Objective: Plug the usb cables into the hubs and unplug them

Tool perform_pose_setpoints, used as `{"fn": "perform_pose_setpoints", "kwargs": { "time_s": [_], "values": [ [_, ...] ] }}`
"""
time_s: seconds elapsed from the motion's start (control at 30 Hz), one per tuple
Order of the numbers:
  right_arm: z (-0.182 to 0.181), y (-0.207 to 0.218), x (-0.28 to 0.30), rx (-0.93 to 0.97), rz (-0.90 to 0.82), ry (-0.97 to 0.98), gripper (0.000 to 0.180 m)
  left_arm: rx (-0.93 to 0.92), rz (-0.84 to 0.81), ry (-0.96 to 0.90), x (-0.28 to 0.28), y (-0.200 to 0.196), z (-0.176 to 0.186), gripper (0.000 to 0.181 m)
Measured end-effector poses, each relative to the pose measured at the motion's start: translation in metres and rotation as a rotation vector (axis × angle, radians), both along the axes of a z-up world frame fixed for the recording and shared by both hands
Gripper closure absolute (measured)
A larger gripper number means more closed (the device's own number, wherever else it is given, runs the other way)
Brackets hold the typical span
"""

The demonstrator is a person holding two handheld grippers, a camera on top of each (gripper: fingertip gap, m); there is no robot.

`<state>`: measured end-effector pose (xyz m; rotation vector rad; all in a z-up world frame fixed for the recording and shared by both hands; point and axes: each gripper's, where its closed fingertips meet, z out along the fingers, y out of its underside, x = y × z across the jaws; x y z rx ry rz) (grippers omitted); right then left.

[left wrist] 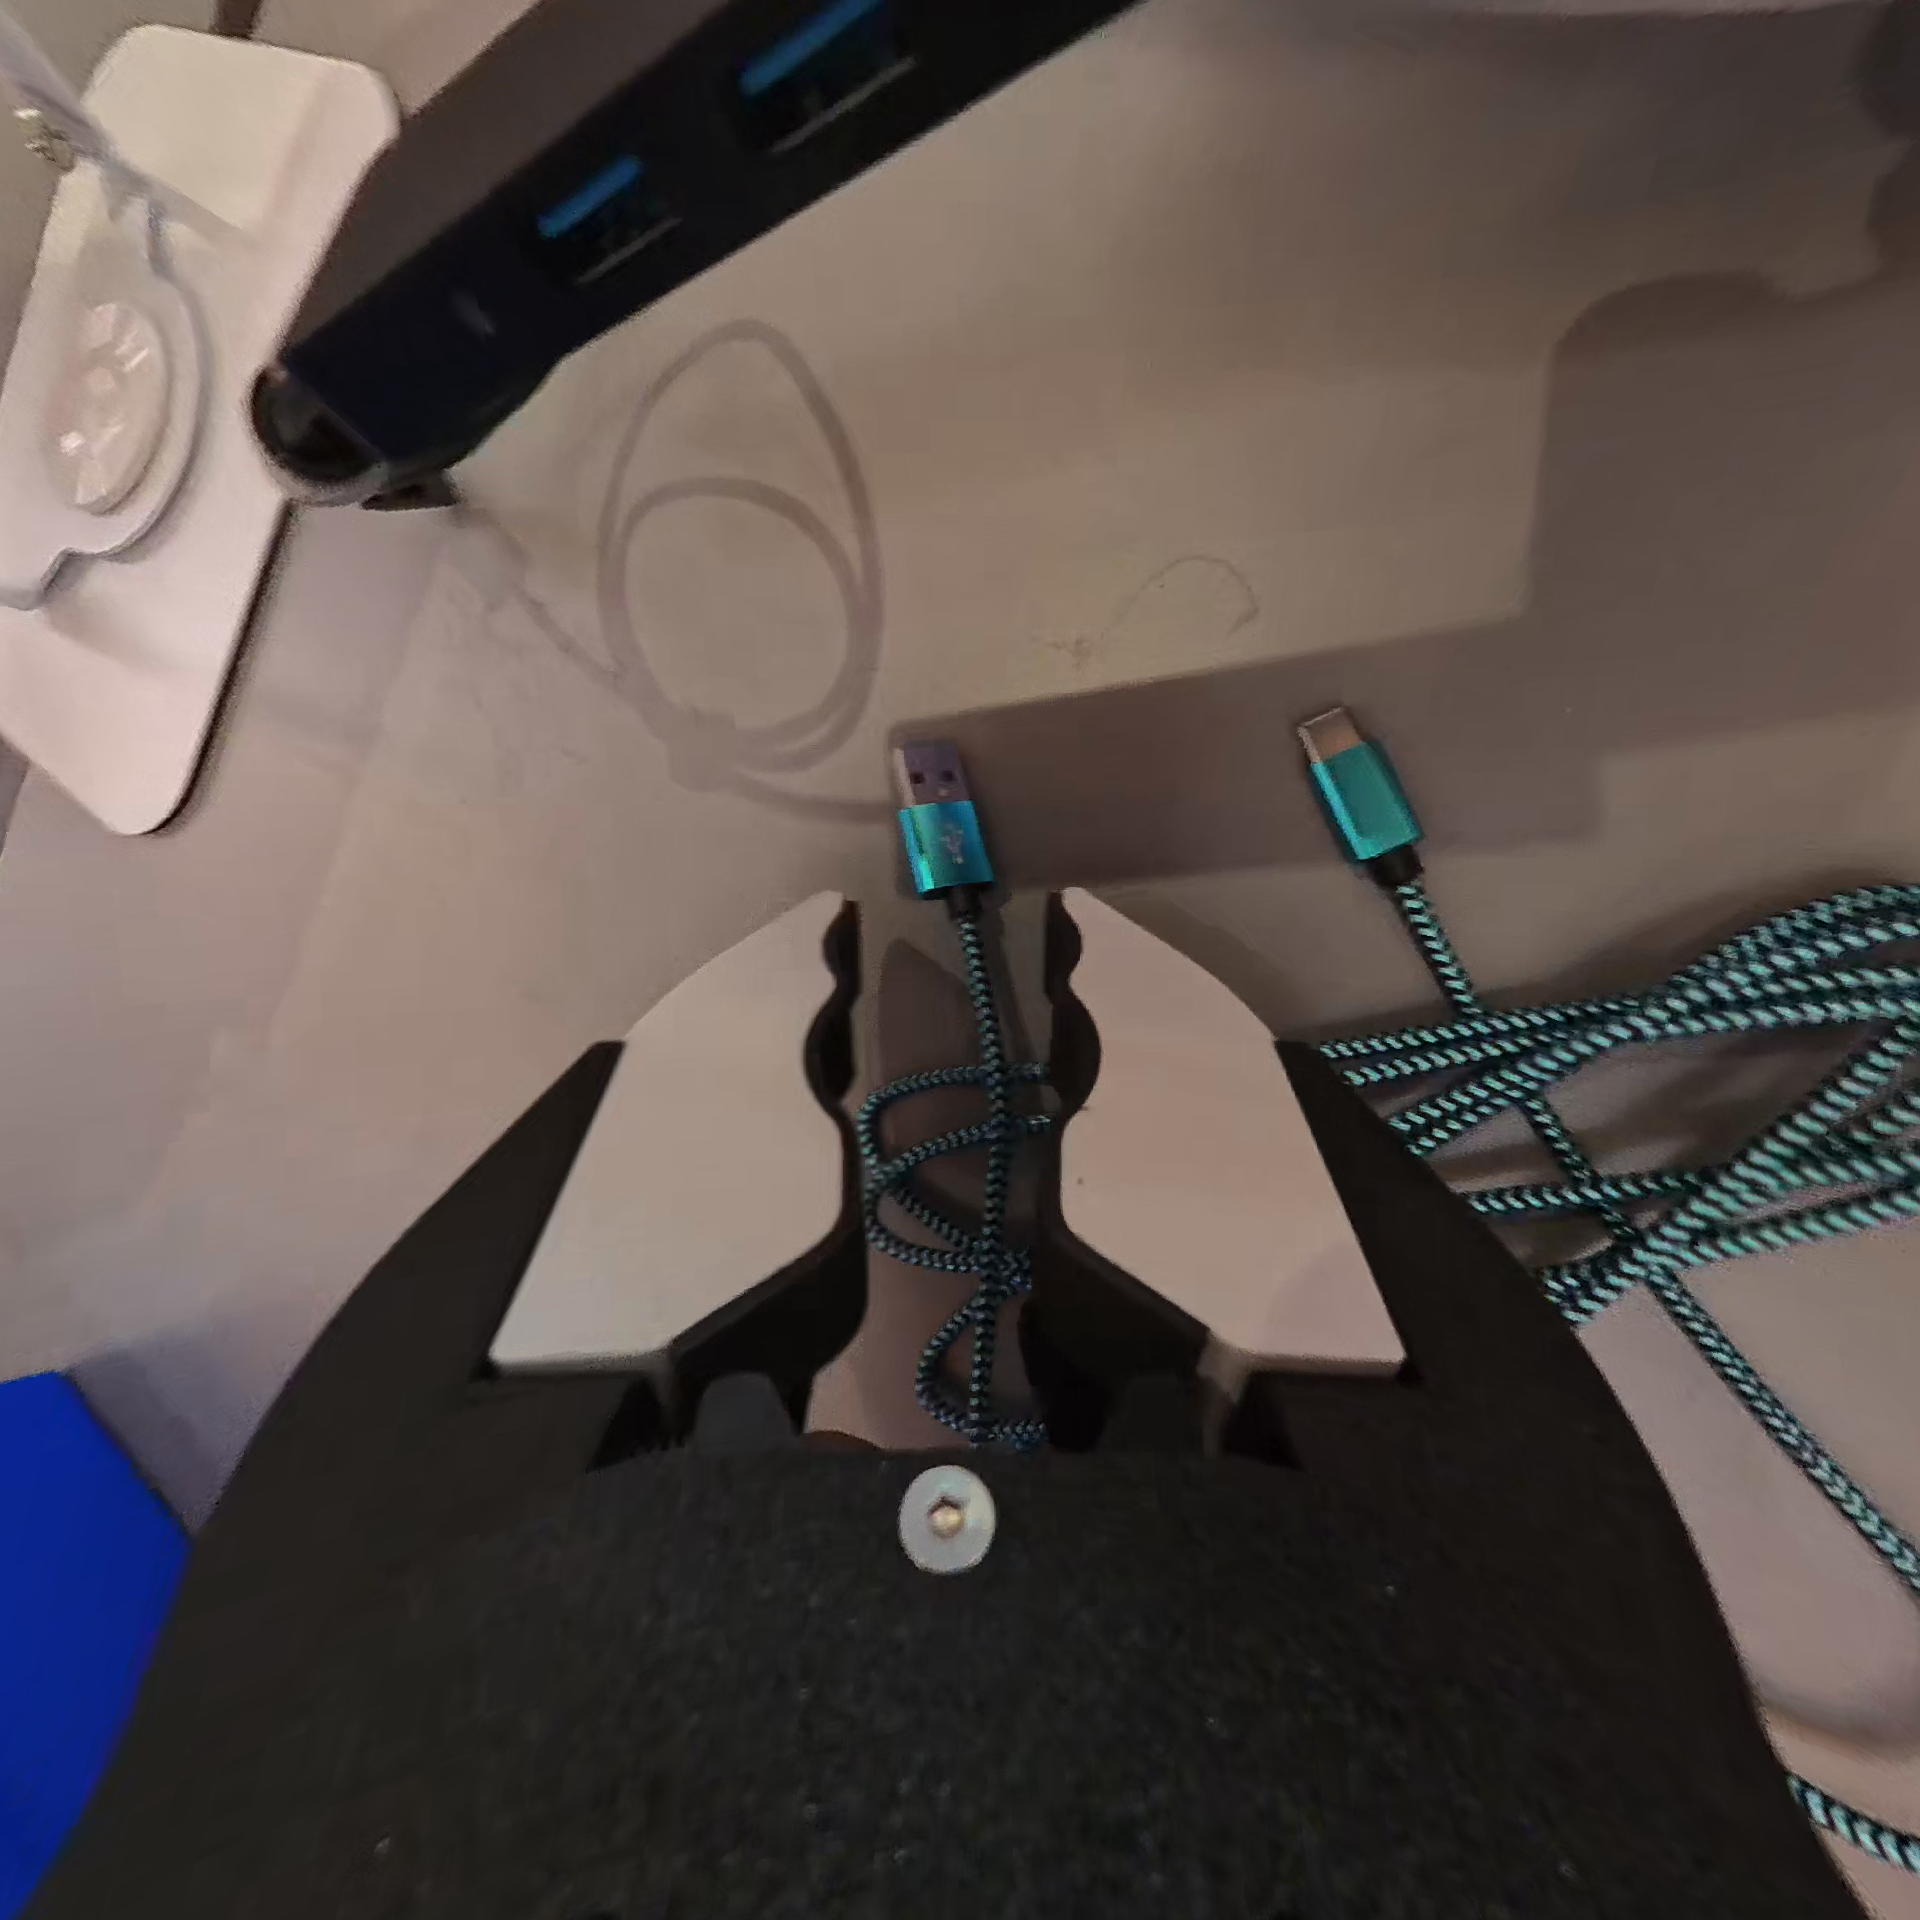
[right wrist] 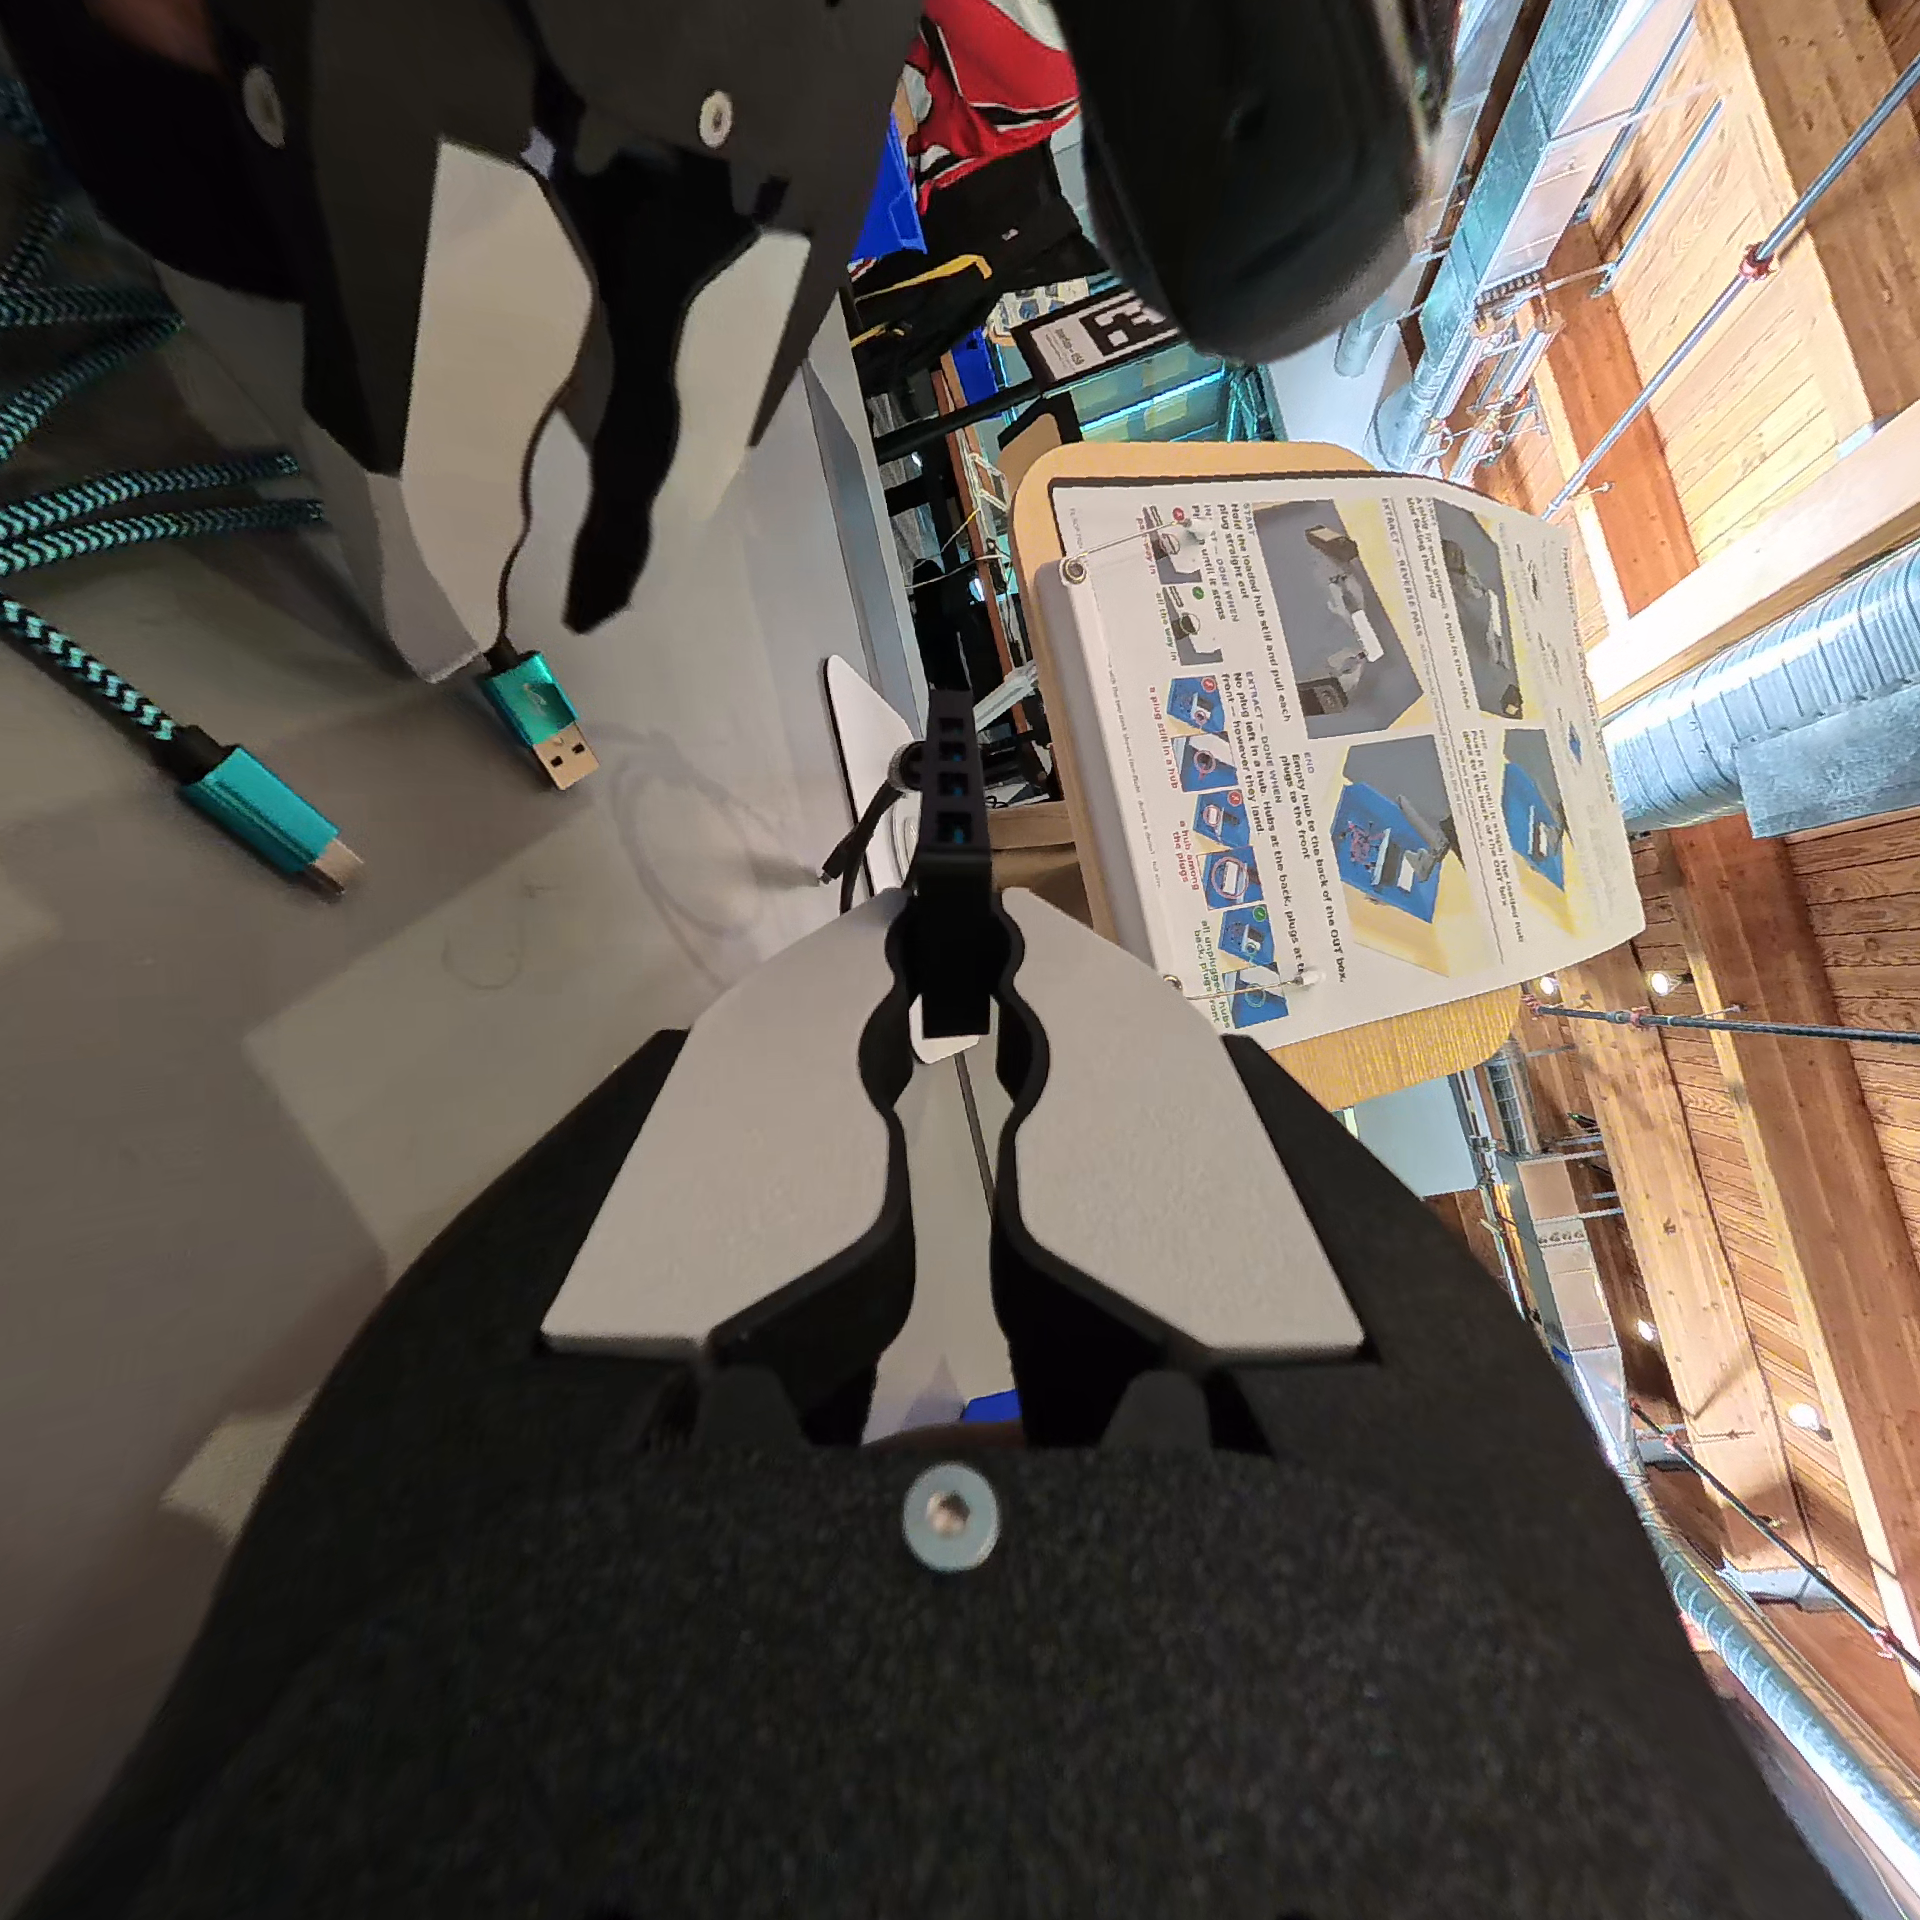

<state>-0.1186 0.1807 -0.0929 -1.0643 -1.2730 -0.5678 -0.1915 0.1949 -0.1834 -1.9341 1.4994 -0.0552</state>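
USB-A plug (left wrist: 938, 821) is lying on the grey surface (left wrist: 1143, 416) just ahead of our left gripper (left wrist: 954, 914), whose fingers are standing apart astride its braided cable (left wrist: 977, 1122). Our right gripper (right wrist: 951, 935) is clamping the black hub (right wrist: 951, 821) aloft. We are aiming to pinch the teal shell squarely, keeping it level with the ports.

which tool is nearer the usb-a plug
Left. The left tool hovers open just behind the usb-a plug, its cable running between the fingers; the right tool is off holding the hub.
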Motion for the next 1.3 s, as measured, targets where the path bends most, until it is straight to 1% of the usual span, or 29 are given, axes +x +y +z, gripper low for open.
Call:
{"fn": "perform_pose_setpoints", "kwargs": {
  "time_s": [0.07,0.1,0.13,0.17,0.23,0.37,0.47,0.53,0.6,0.67,0.77,1.0,1.13,1.3],
  "values": [
    [0.0,0.0,0.0,0.002,0.0,-0.004,0.169,-0.019,-0.031,-0.015,0.005,-0.005,-0.002,0.162],
    [0.0,-0.001,0.0,0.003,0.0,-0.004,0.169,-0.026,-0.047,-0.025,0.007,-0.007,-0.004,0.173],
    [0.001,-0.001,0.0,0.002,-0.001,-0.003,0.169,-0.017,-0.051,-0.027,0.008,-0.007,-0.005,0.174],
    [0.001,-0.001,0.0,0.004,-0.002,-0.003,0.169,0.015,-0.043,-0.029,0.008,-0.003,-0.005,0.175],
    [0.002,-0.001,0.0,0.006,-0.003,0.0,0.169,0.017,-0.037,-0.035,0.009,-0.002,-0.005,0.175],
    [0.003,-0.001,0.001,0.007,-0.006,0.004,0.169,-0.037,-0.006,-0.084,0.005,-0.003,-0.003,0.175],
    [0.002,-0.001,0.001,0.002,-0.003,-0.001,0.169,-0.137,0.004,-0.141,0.002,-0.011,0.0,0.175],
    [0.0,-0.001,0.0,-0.003,0.003,-0.005,0.169,-0.192,0.016,-0.199,-0.001,-0.014,0.011,0.176],
    [-0.002,-0.001,-0.001,-0.005,0.01,-0.011,0.169,-0.27,0.023,-0.294,0.0,-0.017,0.03,0.176],
    [-0.003,-0.002,-0.003,-0.003,0.016,-0.014,0.169,-0.35,0.011,-0.382,0.001,-0.022,0.049,0.176],
    [-0.003,-0.003,-0.005,0.019,0.025,-0.026,0.169,-0.486,-0.023,-0.461,0.006,-0.032,0.069,0.176],
    [-0.009,-0.006,-0.011,0.044,0.04,-0.072,0.169,-0.569,0.006,-0.424,0.004,-0.026,0.073,0.176],
    [-0.013,-0.007,-0.014,0.042,0.044,-0.096,0.169,-0.539,-0.006,-0.364,0.003,-0.023,0.071,0.176],
    [-0.016,-0.007,-0.016,0.032,0.049,-0.105,0.169,-0.558,-0.003,-0.272,0.0,-0.025,0.063,0.176]
  ]
}}
